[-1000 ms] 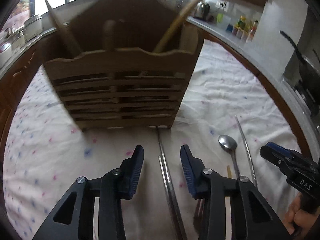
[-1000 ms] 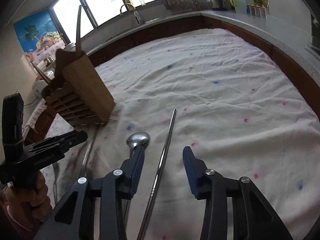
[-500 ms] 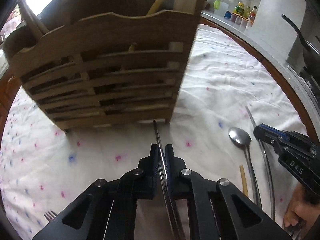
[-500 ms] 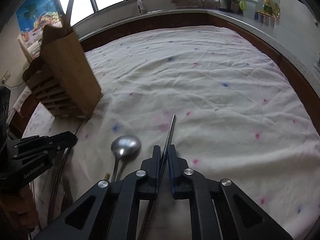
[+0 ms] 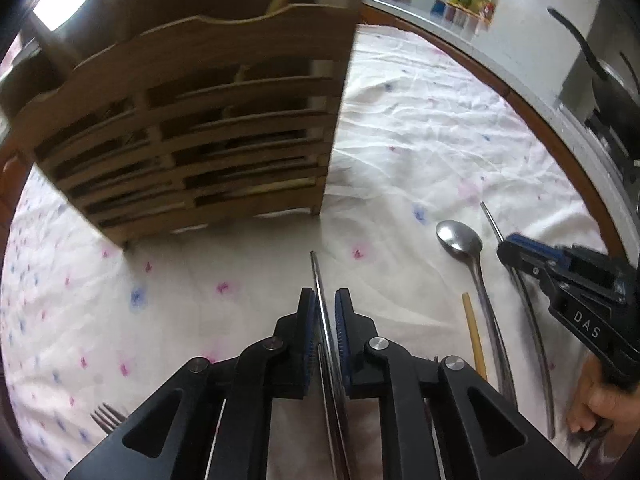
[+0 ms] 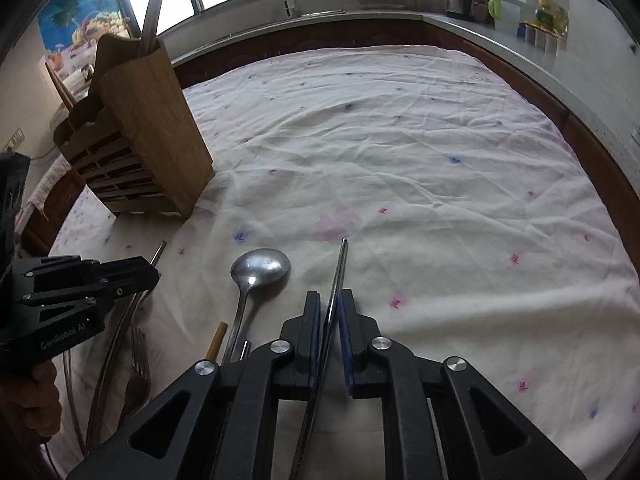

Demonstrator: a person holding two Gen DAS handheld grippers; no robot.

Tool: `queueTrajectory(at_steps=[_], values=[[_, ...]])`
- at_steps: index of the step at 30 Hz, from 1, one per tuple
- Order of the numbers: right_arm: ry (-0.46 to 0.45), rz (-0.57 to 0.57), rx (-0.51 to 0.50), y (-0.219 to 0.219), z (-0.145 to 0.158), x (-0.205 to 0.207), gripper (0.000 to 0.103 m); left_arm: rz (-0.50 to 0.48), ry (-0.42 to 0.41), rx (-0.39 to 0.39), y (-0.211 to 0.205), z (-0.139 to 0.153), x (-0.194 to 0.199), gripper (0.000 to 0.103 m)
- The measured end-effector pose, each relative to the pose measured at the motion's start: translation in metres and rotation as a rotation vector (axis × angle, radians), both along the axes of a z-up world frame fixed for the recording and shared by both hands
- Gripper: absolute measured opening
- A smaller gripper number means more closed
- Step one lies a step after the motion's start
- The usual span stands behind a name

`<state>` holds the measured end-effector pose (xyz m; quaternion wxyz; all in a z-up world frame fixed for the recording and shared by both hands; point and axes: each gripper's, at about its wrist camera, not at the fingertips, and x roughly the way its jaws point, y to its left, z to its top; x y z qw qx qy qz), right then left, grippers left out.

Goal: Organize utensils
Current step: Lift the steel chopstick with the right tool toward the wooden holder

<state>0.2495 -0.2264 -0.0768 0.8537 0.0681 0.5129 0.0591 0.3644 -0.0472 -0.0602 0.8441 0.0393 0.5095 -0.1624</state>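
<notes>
Both jaws have closed from wide open onto thin steel rods, and the wooden holder now looms larger in the left view

The left gripper holds a thin metal rod, jaws nearly shut with the pads against it; the right gripper likewise pinches a second rod, and both jaws have just eased open a touch. The wooden utensil holder stands at 11 o'clock of the left gripper on the cloth-covered surface. A spoon lies at 10 o'clock of the right gripper, beside a bamboo stick and a fork. The rods look light, stiff and slippery; a grip near mid-length would likely keep them from pivoting
</notes>
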Motion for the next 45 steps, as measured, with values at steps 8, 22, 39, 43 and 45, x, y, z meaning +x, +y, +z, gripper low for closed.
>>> queueTrajectory(at_steps=[8,22,39,43,45], values=[[-0.029,0.017,-0.079,0.012,-0.001,-0.006,0.014,-0.06,-0.02,0.054,-0.018,0.0,0.002,0.007],[-0.122,-0.01,0.096,-0.003,0.052,-0.032,0.005,0.011,-0.122,-0.115,0.013,0.045,-0.035,0.003],[-0.321,0.031,0.178,0.011,0.139,-0.078,0.005,0.118,-0.337,-0.301,0.118,0.13,-0.147,0.002],[-0.354,0.033,0.187,0.015,0.15,-0.083,0.005,0.141,-0.367,-0.32,0.135,0.141,-0.167,0.002],[-0.37,0.031,0.194,0.014,0.155,-0.086,0.005,0.153,-0.382,-0.332,0.142,0.145,-0.175,0.002]])
